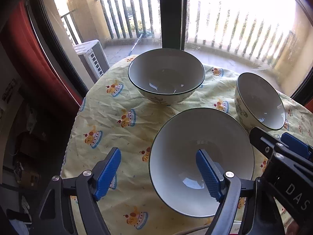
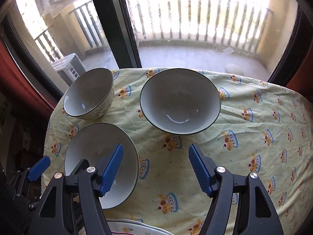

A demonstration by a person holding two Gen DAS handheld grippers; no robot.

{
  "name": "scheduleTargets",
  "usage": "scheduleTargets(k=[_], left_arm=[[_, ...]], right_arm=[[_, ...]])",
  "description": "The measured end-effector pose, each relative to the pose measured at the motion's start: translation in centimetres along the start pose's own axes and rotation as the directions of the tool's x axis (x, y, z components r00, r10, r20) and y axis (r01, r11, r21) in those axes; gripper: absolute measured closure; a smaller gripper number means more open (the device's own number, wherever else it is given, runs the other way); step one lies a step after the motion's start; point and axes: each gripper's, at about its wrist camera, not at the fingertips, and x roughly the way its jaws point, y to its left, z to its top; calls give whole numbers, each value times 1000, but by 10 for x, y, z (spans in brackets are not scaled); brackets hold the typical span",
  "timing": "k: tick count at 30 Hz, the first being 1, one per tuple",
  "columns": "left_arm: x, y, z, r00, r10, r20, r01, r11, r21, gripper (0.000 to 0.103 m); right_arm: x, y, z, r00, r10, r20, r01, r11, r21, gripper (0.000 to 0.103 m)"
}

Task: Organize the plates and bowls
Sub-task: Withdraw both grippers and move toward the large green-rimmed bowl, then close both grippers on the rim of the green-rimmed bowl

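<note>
Right gripper (image 2: 155, 170) view alone shows plates (image 2: 137, 229) below.

Each hand-held gripper (image 1: 158, 173) – black frame, silver screws, ribbed blue pads, lettering perhaps "DAS".

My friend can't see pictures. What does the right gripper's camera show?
Three empty bowls sit on a yellow cake-print tablecloth by a balcony window: near bowl, small bowl, big bowl. The open right gripper hovers above, holding nothing.
</note>
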Motion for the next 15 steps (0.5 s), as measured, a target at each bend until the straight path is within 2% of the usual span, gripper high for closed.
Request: scheduleTargets(k=[3,10,12,13,15], left_arm=[[12,1,0,1000,1,-14,-2,1000,-13,35],[30,1,-2,999,-7,-47,5,999,-35,52],[33,1,-3,999,-1,-48,-1,999,-36,67],[33,1,-3,999,-4,-44,3,999,-40,69],[32,-2,-3,999,-10,-37,9,999,-33,76]], right_arm=[[11,4,2,1000,9,-6,-9,1000,-6,32],[35,13,2,999,21,-43,-22,999,-28,53],[40,15,0,998,32,-53,-33,999,-29,56],[42,15,-1,997,44,-56,-45,999,-26,60],[44,17,-2,997,45,-55,-46,999,-18,60]])
